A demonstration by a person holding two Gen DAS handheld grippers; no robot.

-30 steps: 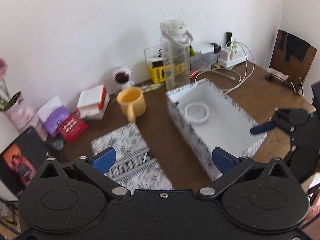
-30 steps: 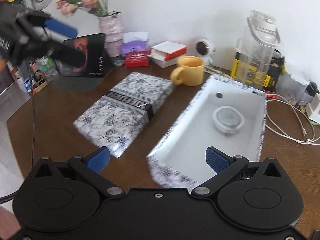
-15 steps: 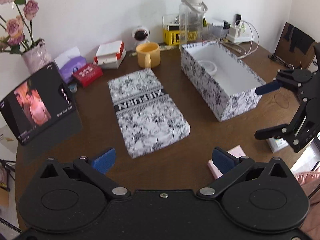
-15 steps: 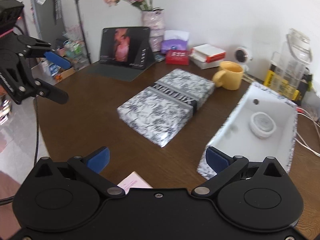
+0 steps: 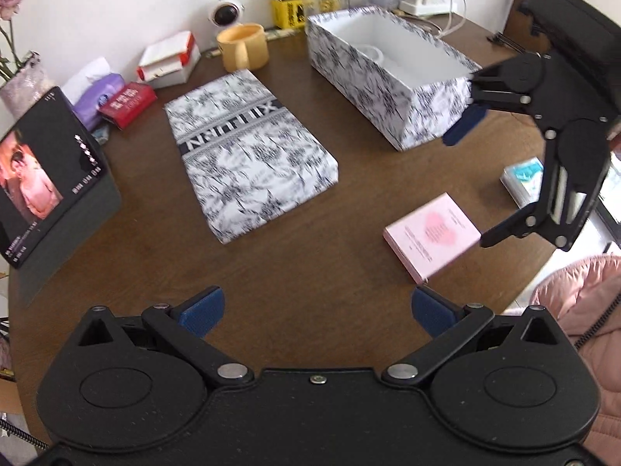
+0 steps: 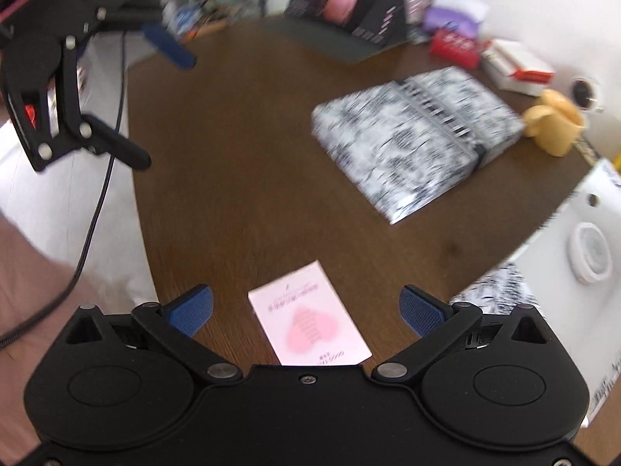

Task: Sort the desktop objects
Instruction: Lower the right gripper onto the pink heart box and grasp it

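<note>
Both grippers have pulled back from the open box over the last second, so the wooden table [image 5: 310, 256] now fills most of each view and a pink card box [image 5: 431, 233] has come into sight near its front edge. From the left wrist camera, the left gripper [image 5: 317, 308] hangs above bare tabletop with its blue pads wide apart and nothing between them. The right gripper [image 5: 473, 184] shows at about 3 o'clock in that view, its fingers also spread, one tip beside the near corner of the open patterned box [image 5: 372, 77] and the other just beside the pink card box. In the right wrist view the right gripper [image 6: 306, 308] is open, and the pink card box [image 6: 308, 312] lies flat on the table between the two pads at 6 o'clock, touching neither as far as the blur lets one tell. The box's patterned lid [image 5: 248, 151] lies flat at the table's centre, well apart from the pink card box. Inside the open box rests a round white container [image 6: 592, 252]. At 12 o'clock from the left wrist stands a yellow mug [image 5: 242, 46], and at 9 o'clock a propped tablet [image 5: 46, 178].
</note>
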